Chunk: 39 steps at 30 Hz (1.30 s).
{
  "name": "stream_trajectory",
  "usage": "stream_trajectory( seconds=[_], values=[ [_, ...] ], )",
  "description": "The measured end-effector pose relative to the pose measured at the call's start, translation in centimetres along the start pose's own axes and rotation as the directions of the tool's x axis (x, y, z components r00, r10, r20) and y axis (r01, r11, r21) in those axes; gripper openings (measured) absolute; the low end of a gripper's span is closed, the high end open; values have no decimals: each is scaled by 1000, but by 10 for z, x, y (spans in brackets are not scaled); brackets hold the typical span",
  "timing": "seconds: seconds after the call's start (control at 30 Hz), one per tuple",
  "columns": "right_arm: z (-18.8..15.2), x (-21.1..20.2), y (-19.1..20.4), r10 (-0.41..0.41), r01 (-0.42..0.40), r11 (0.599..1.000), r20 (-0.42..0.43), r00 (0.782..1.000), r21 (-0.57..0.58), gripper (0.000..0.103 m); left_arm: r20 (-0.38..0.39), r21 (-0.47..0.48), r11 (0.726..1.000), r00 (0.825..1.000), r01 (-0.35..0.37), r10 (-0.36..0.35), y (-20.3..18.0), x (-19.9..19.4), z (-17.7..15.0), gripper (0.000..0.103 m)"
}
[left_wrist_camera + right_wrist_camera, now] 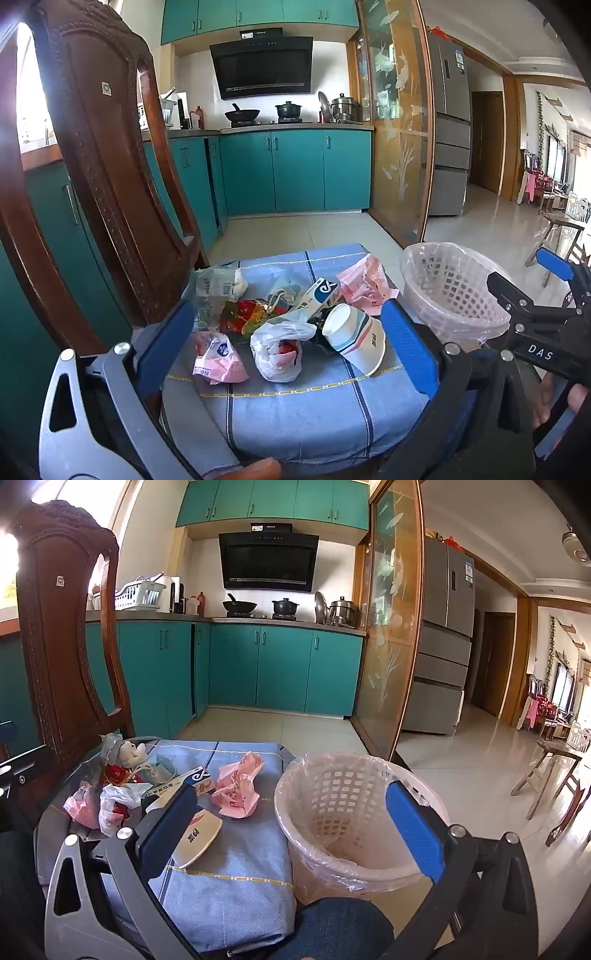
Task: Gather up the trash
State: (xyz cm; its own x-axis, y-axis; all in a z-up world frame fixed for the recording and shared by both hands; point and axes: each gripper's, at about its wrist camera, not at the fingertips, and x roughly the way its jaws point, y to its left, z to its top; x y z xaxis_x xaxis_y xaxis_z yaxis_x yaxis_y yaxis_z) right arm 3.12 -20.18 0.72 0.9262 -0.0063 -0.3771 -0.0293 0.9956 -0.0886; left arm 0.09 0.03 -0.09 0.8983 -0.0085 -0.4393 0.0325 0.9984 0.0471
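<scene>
Left gripper [288,343] and right gripper [291,823] both spread wide, empty; "DAS" printed on right gripper's body.

On the blue checked cloth [295,413] lie two crumpled pink plastic bags [364,286] [218,358], one knotted white plastic bag [277,350], one white paper cup [356,338], one long carton [321,295] and one red wrapper [247,314]. Beside it stands one lined white plastic basket [351,827].

You've got blue pads [408,347], a blue cloth [295,406] with dark stripes and a yellow chain line, a pale pink lattice basket [343,812], pink bags [364,284], a white cup [356,338] with coloured bands, teal cabinets [280,668].
</scene>
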Motion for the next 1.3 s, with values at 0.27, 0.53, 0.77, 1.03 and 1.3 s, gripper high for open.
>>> stream_trajectory(
  seconds=[0.27, 0.53, 0.77, 1.03, 1.3],
  values=[
    [0, -2, 2, -4, 4, 1000, 1, 1000, -8, 100, -2, 2, 1000, 1000, -7, 7, 2, -3, -1, 100],
    [2, -6, 1, -5, 5, 1000, 4, 1000, -8, 100, 2, 7, 1000, 1000, -5, 5, 2, -5, -7, 100],
    [-1, -4, 1, -7, 7, 1000, 3, 1000, -10, 100, -6, 1, 1000, 1000, -8, 8, -1, -4, -6, 100],
    [-3, -3, 1, -9, 9, 1000, 2, 1000, -11, 100, -11, -1, 1000, 1000, -9, 9, -3, -6, -8, 100],
    [-3, -4, 1, -11, 11, 1000, 4, 1000, -12, 100, -14, -1, 1000, 1000, -6, 6, -7, -9, -11, 100]
  ],
)
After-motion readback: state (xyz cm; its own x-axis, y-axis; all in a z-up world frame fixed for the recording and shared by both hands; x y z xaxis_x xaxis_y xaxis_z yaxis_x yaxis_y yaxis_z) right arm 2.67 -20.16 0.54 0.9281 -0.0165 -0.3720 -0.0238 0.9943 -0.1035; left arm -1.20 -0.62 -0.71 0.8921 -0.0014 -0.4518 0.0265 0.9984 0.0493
